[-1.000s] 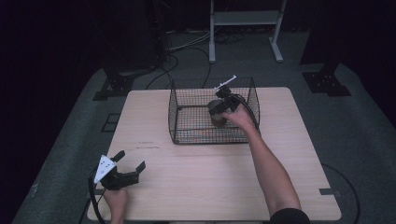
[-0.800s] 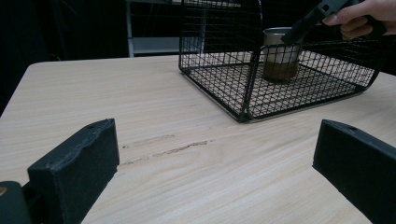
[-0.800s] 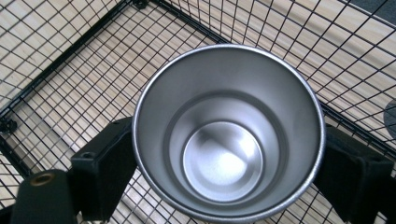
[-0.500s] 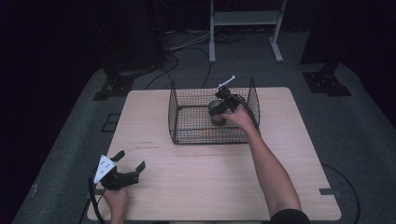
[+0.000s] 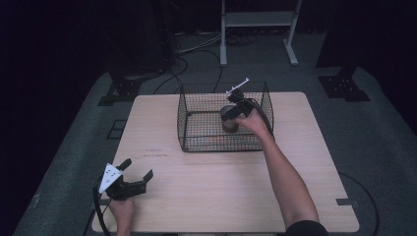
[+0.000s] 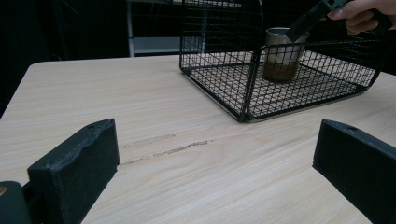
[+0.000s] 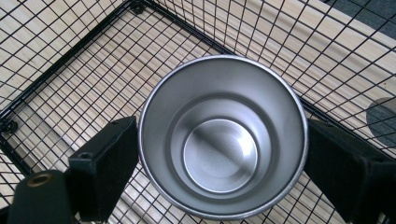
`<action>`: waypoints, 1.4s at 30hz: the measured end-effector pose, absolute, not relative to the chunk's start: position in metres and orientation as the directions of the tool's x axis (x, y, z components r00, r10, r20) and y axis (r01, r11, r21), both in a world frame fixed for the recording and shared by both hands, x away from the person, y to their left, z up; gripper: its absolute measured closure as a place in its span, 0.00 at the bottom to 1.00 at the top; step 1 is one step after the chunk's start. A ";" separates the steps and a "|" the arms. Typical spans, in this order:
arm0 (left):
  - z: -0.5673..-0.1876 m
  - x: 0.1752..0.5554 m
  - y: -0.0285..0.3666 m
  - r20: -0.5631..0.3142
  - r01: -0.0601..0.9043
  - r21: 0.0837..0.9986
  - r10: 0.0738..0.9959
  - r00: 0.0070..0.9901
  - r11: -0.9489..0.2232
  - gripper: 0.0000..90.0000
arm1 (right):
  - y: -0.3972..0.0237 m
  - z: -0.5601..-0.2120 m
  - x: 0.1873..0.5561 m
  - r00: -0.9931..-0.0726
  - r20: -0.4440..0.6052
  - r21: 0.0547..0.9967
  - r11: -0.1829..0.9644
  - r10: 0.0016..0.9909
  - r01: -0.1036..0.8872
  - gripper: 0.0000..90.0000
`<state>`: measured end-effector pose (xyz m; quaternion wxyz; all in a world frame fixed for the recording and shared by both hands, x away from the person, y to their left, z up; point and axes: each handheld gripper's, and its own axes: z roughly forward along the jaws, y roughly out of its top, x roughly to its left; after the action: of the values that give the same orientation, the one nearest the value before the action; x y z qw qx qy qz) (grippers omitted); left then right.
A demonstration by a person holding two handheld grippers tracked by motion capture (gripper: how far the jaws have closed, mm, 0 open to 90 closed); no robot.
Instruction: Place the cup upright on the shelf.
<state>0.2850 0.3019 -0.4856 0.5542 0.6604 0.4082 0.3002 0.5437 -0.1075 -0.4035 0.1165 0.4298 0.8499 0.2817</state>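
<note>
Your right gripper [image 7: 224,154] hangs over the steel cup [image 7: 223,135], which stands upright on the floor of the wire basket [image 5: 184,123] toward its right wall, at the table's [image 5: 221,191] far edge; its jaws have just been opening and now flank the rim on both sides, the left pad at or barely off the wall, so I judge the cup released. The cup looks rigid, light and slick, so grip it across the rim, squarely. Your left gripper [image 6: 215,154] rests near the table's near-left corner, jaws wide and empty.
</note>
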 end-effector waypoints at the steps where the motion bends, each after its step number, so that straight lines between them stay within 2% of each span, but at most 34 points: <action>1: -0.486 0.285 0.302 -0.057 0.208 0.977 0.871 0.487 -0.053 0.00 | -0.108 -0.404 0.544 -0.604 0.044 0.580 0.472 0.796 0.664 0.14; 7: -0.486 0.285 0.302 -0.056 0.206 0.977 0.871 0.489 -0.052 0.00 | -0.111 -0.402 0.543 -0.598 0.039 0.574 0.472 0.800 0.669 0.13; 18: -0.486 0.284 0.301 -0.055 0.205 0.977 0.870 0.490 -0.054 0.00 | -0.118 -0.386 0.533 -0.587 0.034 0.627 0.440 0.809 0.642 0.14; 28: -0.486 0.284 0.302 -0.065 0.207 0.977 0.871 0.486 -0.043 0.00 | -0.132 -0.363 0.518 -0.590 0.088 0.686 0.381 0.803 0.620 0.14; 42: -0.486 0.285 0.302 -0.062 0.209 0.977 0.869 0.490 -0.048 0.00 | -0.136 -0.355 0.495 -0.628 0.062 0.700 0.415 0.775 0.582 0.14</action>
<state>0.2850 0.3023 -0.4860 0.5562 0.6601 0.4083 0.2970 0.4952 -0.1357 -0.3553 0.1370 0.4087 0.8300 0.3540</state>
